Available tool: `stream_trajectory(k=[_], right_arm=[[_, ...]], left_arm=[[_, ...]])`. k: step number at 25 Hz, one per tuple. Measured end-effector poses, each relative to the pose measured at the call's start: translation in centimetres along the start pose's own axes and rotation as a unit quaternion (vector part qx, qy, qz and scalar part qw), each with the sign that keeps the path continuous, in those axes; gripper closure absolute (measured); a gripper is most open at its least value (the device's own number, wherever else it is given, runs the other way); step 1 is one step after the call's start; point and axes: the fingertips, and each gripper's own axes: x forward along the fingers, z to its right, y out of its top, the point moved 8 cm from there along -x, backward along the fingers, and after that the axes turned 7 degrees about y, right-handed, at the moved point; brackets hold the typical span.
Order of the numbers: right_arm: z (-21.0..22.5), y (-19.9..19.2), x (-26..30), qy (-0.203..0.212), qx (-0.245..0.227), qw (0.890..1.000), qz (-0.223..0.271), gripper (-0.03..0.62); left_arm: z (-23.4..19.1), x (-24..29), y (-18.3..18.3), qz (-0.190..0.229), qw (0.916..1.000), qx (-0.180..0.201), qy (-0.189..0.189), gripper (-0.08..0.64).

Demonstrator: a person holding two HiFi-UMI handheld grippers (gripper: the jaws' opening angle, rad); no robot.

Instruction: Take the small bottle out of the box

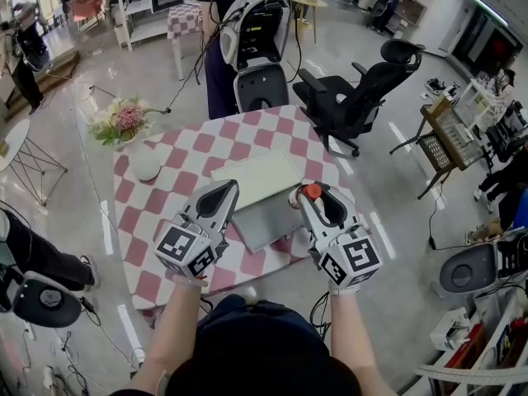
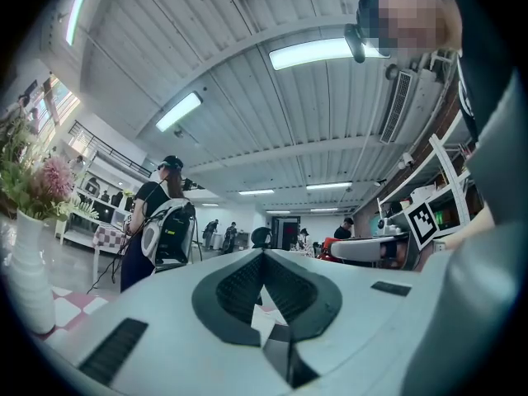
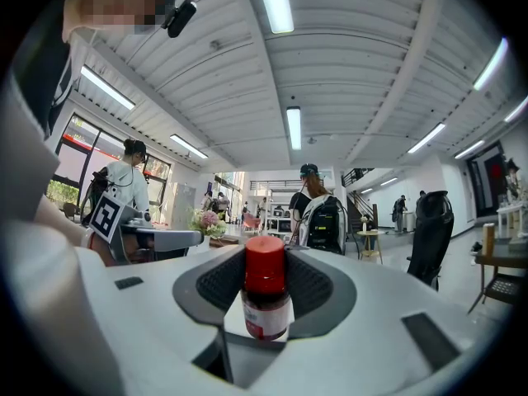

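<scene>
My right gripper is shut on a small bottle with a red cap and a dark body with a white label. The bottle stands upright between the pads. In the head view the red cap of this bottle shows at the tip of the right gripper, just off the right edge of the open box. The box's pale lid lies back behind the grey base. My left gripper hovers at the box's left edge. In the left gripper view its jaws meet with nothing between them.
The box lies on a table with a pink-and-white chequered cloth. A white vase with flowers stands at its far left corner. A person with a backpack stands at the far edge, and a black office chair is at the far right.
</scene>
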Motion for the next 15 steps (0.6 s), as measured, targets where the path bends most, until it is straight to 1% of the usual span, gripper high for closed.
stream_trajectory(k=[15], right_arm=[[0.16, 0.44, -0.27, -0.006, -0.007, 1.000, 0.002, 0.446]], left_arm=[[-0.26, 0.27, 0.28, 0.009, 1.0000, -0.001, -0.002, 0.546]])
